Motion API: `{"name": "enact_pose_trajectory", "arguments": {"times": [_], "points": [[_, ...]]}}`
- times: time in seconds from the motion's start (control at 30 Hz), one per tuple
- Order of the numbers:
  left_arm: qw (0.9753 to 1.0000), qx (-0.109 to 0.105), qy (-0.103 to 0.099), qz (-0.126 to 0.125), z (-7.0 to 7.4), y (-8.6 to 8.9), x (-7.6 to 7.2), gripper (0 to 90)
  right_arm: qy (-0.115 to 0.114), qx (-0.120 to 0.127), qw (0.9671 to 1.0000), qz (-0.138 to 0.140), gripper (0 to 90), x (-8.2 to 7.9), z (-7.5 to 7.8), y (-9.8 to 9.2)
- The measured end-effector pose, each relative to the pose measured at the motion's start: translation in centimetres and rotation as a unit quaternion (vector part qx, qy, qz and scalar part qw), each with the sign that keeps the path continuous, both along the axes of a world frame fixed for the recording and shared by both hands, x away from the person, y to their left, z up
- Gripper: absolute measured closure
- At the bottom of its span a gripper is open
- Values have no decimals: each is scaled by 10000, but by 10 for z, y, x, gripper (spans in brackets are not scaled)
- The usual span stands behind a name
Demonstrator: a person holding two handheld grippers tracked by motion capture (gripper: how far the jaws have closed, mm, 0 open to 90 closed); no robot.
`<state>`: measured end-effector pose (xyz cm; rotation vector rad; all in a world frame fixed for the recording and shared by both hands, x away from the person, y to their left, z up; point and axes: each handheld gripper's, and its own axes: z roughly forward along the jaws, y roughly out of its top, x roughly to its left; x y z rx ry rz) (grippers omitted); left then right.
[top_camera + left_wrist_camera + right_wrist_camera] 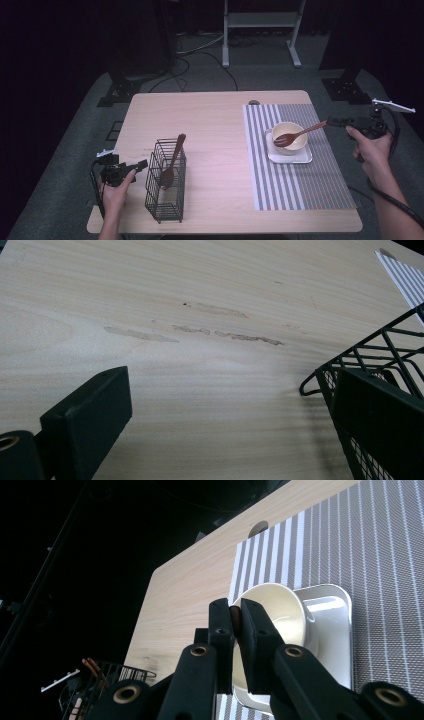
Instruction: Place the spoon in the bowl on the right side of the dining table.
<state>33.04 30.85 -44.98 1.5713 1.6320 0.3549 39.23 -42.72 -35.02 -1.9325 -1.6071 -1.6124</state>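
Observation:
A brown wooden spoon (298, 135) rests with its head in a cream bowl (295, 131) and its handle pointing right. My right gripper (331, 121) is shut on the end of that handle; in the right gripper view the handle (234, 616) shows pinched between the closed jaws of my right gripper (236, 611), above the bowl (280, 607). A second wooden spoon (173, 162) stands in a black wire basket (165, 185). Just left of the basket, my left gripper (141, 165) is open and holds nothing. In the left gripper view my left gripper (235, 385) hovers over bare wood, with the basket rim (380, 340) by the right jaw.
The bowl sits on a white square tray (302, 156) on a grey striped placemat (300, 185) covering the table's right side. The wooden table (215, 125) has bare room in the middle and back. A metal stand (260, 30) and cables lie on the floor beyond.

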Motion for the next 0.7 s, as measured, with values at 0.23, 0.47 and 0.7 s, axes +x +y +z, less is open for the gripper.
{"name": "enact_pose_trajectory", "arguments": {"times": [0.23, 0.47, 0.7], "points": [[10000, 6, 9, -4, 0, 0, 0, 20, 8, 17, 9999, -112, 837, -1, -1, -5], [10000, 5, 9, 5, 0, 1, 0, 20, 34, -49, 9997, -235, 837, -2, -2, -11], [10000, 7, 17, -1, -1, 1, 0, 20, 83, -66, 9992, -393, 837, -1, -7, -17]]}}
